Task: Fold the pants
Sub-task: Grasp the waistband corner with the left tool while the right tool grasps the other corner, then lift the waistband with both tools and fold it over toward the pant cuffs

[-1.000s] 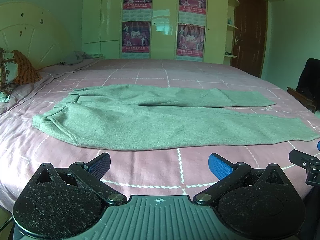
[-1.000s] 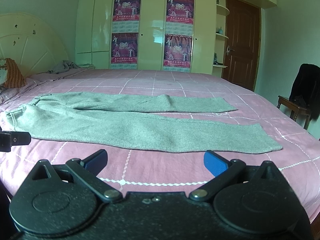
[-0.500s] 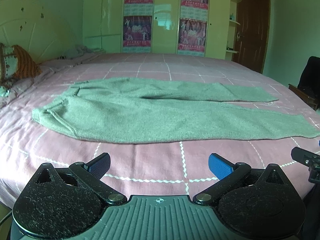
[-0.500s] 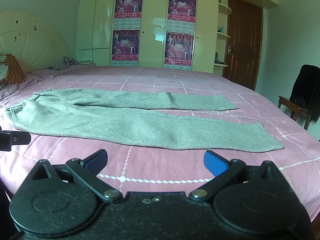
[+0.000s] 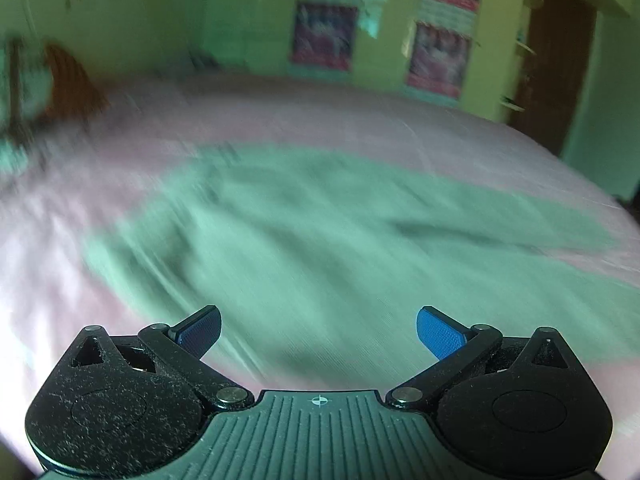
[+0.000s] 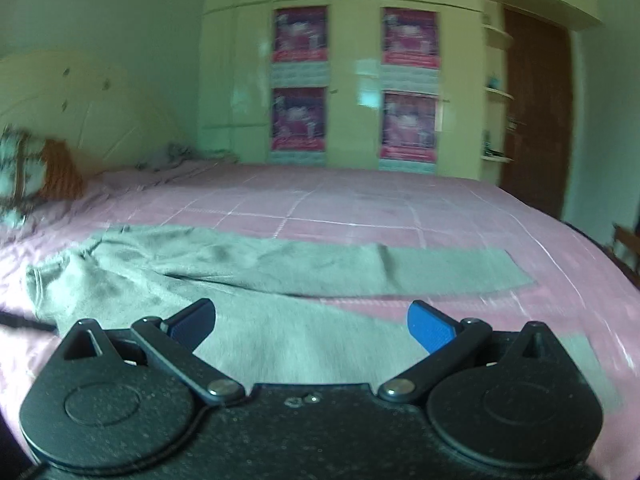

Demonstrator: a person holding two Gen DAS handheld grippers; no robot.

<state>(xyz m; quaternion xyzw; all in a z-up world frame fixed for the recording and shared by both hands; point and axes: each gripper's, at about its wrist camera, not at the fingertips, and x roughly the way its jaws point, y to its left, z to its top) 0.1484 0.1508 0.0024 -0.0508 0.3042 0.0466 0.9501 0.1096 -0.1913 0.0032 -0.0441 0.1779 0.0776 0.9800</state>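
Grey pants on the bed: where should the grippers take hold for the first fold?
Probably the near leg of the grey pants, which lie flat with legs spread. Left gripper at the waistband end, right gripper at the hem, both open, coming in low from the near bed edge.

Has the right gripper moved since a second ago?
Yes. The right gripper moved forward over the pants; their near edge, earlier ahead of the fingertips, now lies beneath them.

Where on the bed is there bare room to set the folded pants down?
Bare pink bedspread runs between the far leg of the pants and the wardrobe; a smaller patch lies past the leg ends, on the door side. The pillow corner is crowded.
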